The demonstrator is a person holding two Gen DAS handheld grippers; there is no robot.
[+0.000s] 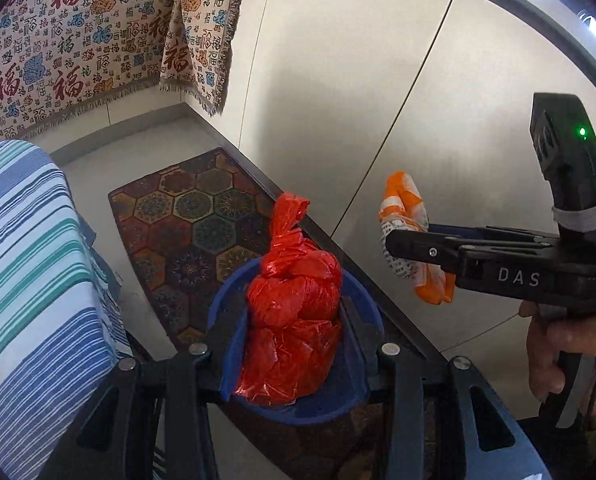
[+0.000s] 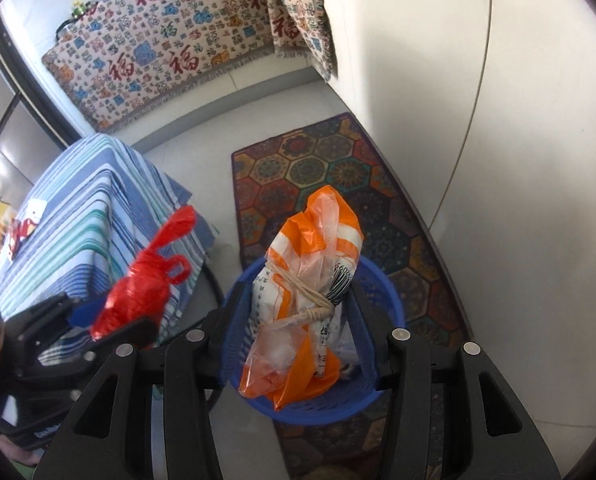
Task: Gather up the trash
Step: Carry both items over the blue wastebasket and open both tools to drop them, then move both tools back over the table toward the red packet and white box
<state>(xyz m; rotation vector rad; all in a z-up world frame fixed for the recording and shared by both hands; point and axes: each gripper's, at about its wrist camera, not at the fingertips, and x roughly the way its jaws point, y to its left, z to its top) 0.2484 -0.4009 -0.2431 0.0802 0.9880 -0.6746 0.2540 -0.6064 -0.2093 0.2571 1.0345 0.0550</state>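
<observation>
My left gripper (image 1: 293,344) is shut on a knotted red plastic trash bag (image 1: 293,312) and holds it over a blue plastic waste basket (image 1: 372,320) that stands on a patterned rug. My right gripper (image 2: 298,332) is shut on an orange-and-white plastic trash bag (image 2: 306,292) tied with a rubber band, above the same basket (image 2: 382,292). In the left wrist view the right gripper (image 1: 414,252) holds its bag (image 1: 404,216) to the right of the red one. In the right wrist view the left gripper (image 2: 109,320) and red bag (image 2: 145,288) are at the left.
A hexagon-patterned rug (image 2: 338,172) lies along a pale wall (image 2: 438,80). A table with a blue striped cloth (image 2: 93,216) stands at the left, with small items on it. A cabinet draped in a printed cloth (image 2: 169,44) stands at the back.
</observation>
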